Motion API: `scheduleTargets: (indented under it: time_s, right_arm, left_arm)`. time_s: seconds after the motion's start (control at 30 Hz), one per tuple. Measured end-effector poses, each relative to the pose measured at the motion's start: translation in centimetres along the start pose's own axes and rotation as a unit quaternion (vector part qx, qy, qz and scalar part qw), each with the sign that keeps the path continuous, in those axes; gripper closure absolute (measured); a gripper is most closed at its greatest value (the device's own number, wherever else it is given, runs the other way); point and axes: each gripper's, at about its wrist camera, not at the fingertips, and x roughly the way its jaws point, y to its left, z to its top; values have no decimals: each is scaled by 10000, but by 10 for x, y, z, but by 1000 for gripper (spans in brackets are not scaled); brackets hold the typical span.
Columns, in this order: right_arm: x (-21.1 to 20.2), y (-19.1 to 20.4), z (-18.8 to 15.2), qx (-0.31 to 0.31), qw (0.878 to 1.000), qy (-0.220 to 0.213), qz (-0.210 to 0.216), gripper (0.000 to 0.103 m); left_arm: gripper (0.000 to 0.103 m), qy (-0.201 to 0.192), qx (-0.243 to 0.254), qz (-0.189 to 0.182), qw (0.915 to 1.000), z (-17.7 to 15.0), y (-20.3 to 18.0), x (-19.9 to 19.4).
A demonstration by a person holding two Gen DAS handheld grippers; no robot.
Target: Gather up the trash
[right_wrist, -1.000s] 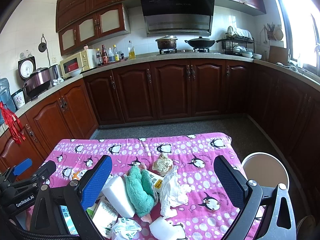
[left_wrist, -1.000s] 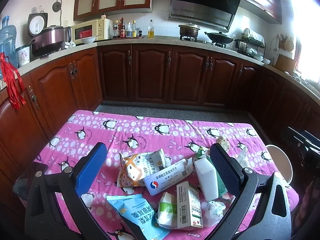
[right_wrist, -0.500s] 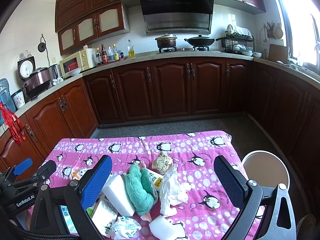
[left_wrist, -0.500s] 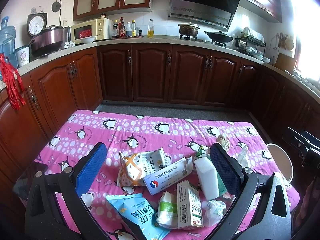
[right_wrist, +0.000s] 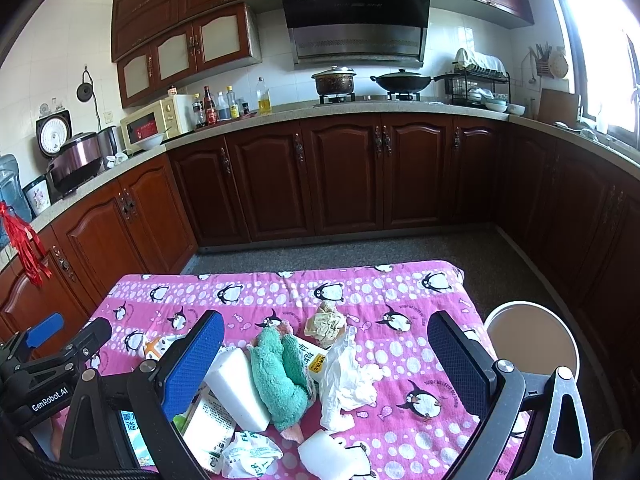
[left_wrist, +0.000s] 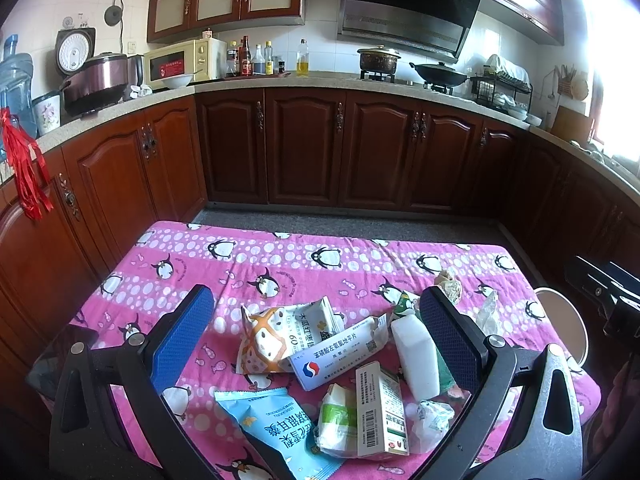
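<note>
Nothing has shifted since a second ago: both tongs hover wide apart, holding nothing, over the heaped trash.

Left gripper (left_wrist: 316, 330) frames lower centre: orange-and-white crinkled snack packet (left_wrist: 266, 340), white medicine carton with blue lettering (left_wrist: 340, 354), pale blue foil pouch (left_wrist: 276, 432). Right gripper (right_wrist: 326, 356) frames teal fluffy sock (right_wrist: 280, 380), white foam block (right_wrist: 240, 388), crumpled white plastic wrapper (right_wrist: 346, 380). All lies bunched on the pink penguin-print tablecloth (right_wrist: 400, 288), probably for easy reach; round white bin (right_wrist: 532, 344) waits lower right, beside the cloth's edge.
</note>
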Motion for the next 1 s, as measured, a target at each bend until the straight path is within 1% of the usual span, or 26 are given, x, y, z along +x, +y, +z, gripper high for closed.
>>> scheduleTargets:
  time_s: [0.17,0.33,0.5,0.57,0.63,0.67,0.7,0.77,0.8,0.9,1.0]
  right_arm:
    - [7,0,-2,-41,9998,198,39,2]
    - [27,4,-13,-206,9959,757,446,2]
    - [50,6,-27,-28,9894,1171,860,3]
    - [59,7,-33,-31,9865,1319,966,8]
    - [67,8,-36,-49,9833,1483,1054,11]
    - [69,8,-38,-41,9820,1546,1084,15]
    - [70,7,-38,-19,9810,1597,1101,16]
    - [74,5,-39,-66,9810,1632,1051,16]
    - [75,4,-39,-72,9809,1637,1048,16]
    - [79,0,-37,-128,9800,1684,1051,17]
    - [90,-5,-40,-167,9778,1817,1030,19]
  left_arm:
    - [0,102,-13,-42,9999,1,5,3]
    - [1,415,20,-175,9990,0,23,13]
    - [1,696,15,-186,9974,-6,49,22]
    - [1,823,127,-131,9964,-11,55,27]
    - [1,1002,208,-136,9947,-17,61,33]
    - [1,1127,188,-210,9932,-21,64,35]
    - [1,1266,141,-312,9914,-24,67,36]
    - [1,1544,23,-568,9864,-32,72,35]
    - [1,1630,-2,-640,9846,-35,73,34]
    - [1,1840,-5,-653,9808,-47,74,32]
    - [1,2001,-180,-643,9775,-60,77,41]
